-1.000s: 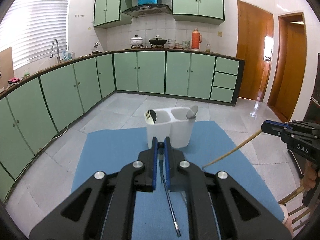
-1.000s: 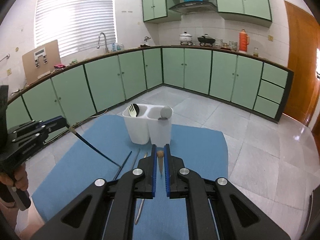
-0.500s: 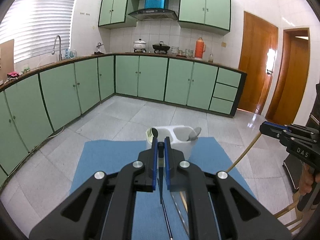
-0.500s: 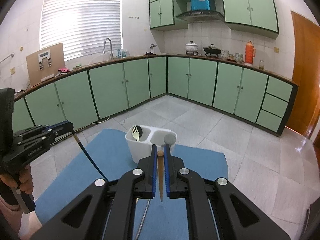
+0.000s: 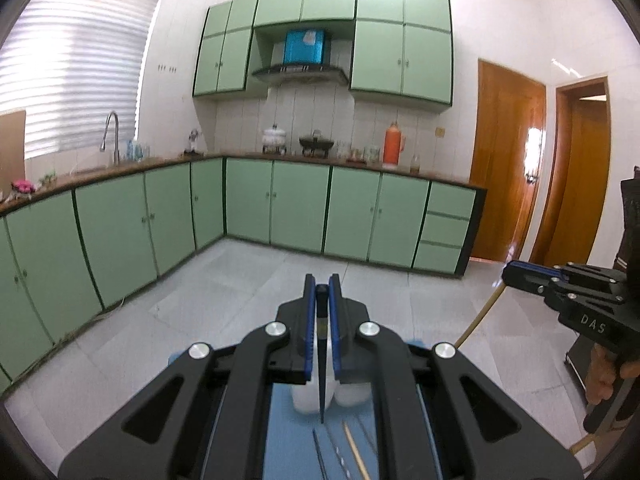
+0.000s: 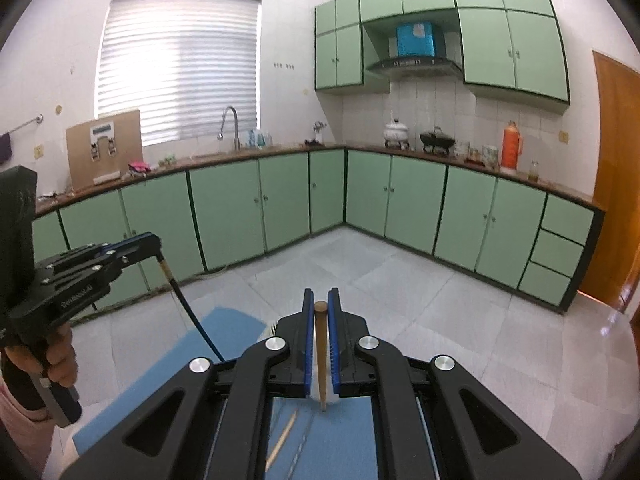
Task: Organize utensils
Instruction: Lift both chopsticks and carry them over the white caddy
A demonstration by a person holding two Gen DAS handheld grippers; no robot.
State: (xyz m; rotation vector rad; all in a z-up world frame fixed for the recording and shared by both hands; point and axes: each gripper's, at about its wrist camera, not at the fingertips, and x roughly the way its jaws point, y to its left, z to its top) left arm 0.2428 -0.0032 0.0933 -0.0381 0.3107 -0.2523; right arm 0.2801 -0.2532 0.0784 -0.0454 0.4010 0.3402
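Observation:
My left gripper (image 5: 321,292) is shut on a black chopstick (image 5: 321,364) that hangs down between its fingers; it also shows in the right wrist view (image 6: 154,242). My right gripper (image 6: 320,306) is shut on a wooden chopstick (image 6: 321,360) that points down; it also shows in the left wrist view (image 5: 510,272). The white utensil holder (image 5: 344,394) is mostly hidden behind the left gripper and shows faintly behind the right one (image 6: 332,394). Both grippers are raised high above the blue mat (image 6: 224,328). Loose utensils (image 5: 352,444) lie on the mat.
A wooden chopstick (image 6: 282,436) lies on the mat below my right gripper. Green kitchen cabinets (image 5: 300,208) line the far walls. Wooden doors (image 5: 508,160) stand at the right. The floor around the mat is grey tile (image 6: 440,300).
Both grippers have risen and tilted up with their chopsticks. The utensil holder has dropped from mid-view to behind the gripper bodies. More of the kitchen walls shows.

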